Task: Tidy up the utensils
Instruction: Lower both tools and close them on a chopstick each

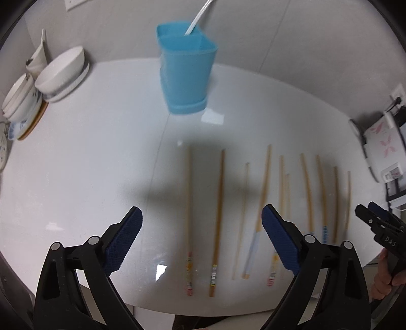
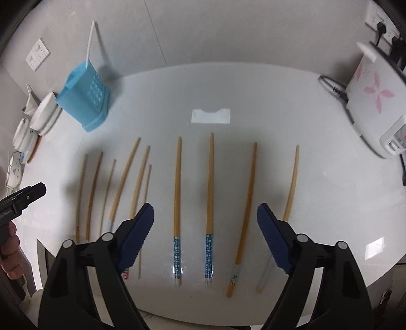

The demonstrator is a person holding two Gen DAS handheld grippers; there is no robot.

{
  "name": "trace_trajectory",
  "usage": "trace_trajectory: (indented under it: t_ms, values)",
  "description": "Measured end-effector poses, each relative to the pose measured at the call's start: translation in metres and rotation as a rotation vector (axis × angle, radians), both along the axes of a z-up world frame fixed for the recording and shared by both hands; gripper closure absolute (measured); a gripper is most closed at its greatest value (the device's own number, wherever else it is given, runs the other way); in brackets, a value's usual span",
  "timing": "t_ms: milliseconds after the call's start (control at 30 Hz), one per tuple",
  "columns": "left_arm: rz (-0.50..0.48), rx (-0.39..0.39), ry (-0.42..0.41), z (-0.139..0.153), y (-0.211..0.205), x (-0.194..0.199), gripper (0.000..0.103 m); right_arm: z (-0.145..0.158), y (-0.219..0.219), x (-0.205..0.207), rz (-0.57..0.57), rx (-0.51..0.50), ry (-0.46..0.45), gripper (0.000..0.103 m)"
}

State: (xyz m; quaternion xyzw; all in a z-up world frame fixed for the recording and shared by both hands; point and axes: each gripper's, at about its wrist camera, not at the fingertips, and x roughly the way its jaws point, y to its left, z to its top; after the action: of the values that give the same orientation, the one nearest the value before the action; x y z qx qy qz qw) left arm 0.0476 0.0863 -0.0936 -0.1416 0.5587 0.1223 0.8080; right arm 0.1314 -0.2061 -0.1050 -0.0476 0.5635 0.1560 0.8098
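A: Ten or so long wooden chopsticks (image 2: 176, 193) lie side by side in a row on the glossy white table (image 2: 253, 88), tips pointing away toward the wall. Two in the middle carry blue dotted ends (image 2: 208, 253).

B: And the tall light-blue plastic utensil holder (image 1: 186, 68) stands upright further back, well apart from the row, with one white stick (image 1: 199, 15) leaning out of its rear compartment.

A: The right gripper (image 2: 205, 231) hangs over that dotted pair, jaws wide, both chopsticks framed between the blue pads (image 2: 138, 236), nothing gripped.

B: Same on the other side: the left gripper (image 1: 201, 237) is spread wide above two chopsticks at the left end of the row (image 1: 189, 215), holding nothing. Whether any pad touches the table, I cannot tell.

A: Off at the far left, stacked white bowls (image 1: 61, 73) on plates.

B: And a white appliance with pink flowers (image 2: 373, 101) at the far right edge.
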Motion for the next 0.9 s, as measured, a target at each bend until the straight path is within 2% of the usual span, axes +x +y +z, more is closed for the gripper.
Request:
trace_trajectory:
  t_ms: [133,200,300,367,433,533,733,833,867,900]
  values:
    - [0.009,0.004,0.074,-0.036,0.012,-0.001,0.018,-0.031,0.007,0.004,0.025,-0.052,0.038,0.038]
    - [0.01,-0.003,0.111,-0.052,0.015,-0.003,0.021,-0.045,0.009,0.005,0.026,-0.063,0.077,0.047]
    - [0.011,-0.017,0.149,-0.069,0.02,-0.005,0.028,-0.056,0.012,0.003,0.031,-0.078,0.105,0.053]
    - [0.006,-0.018,0.168,-0.075,0.021,-0.008,0.032,-0.062,0.013,0.003,0.029,-0.103,0.121,0.056]
    - [-0.001,-0.017,0.193,-0.082,0.023,-0.008,0.042,-0.067,0.014,0.003,0.02,-0.128,0.143,0.059]
    - [-0.015,-0.031,0.21,-0.089,0.022,-0.008,0.052,-0.072,0.018,0.004,0.029,-0.14,0.165,0.064]
    - [-0.028,-0.051,0.235,-0.104,0.022,-0.001,0.063,-0.079,0.021,0.009,0.033,-0.179,0.193,0.07]
    - [-0.038,-0.042,0.243,-0.106,0.021,0.002,0.068,-0.085,0.024,0.016,0.032,-0.178,0.221,0.078]
    - [-0.043,-0.029,0.251,-0.109,0.02,0.003,0.071,-0.087,0.024,0.018,0.027,-0.197,0.229,0.087]
    - [-0.053,-0.008,0.267,-0.11,0.018,0.004,0.073,-0.089,0.024,0.019,0.025,-0.203,0.236,0.088]
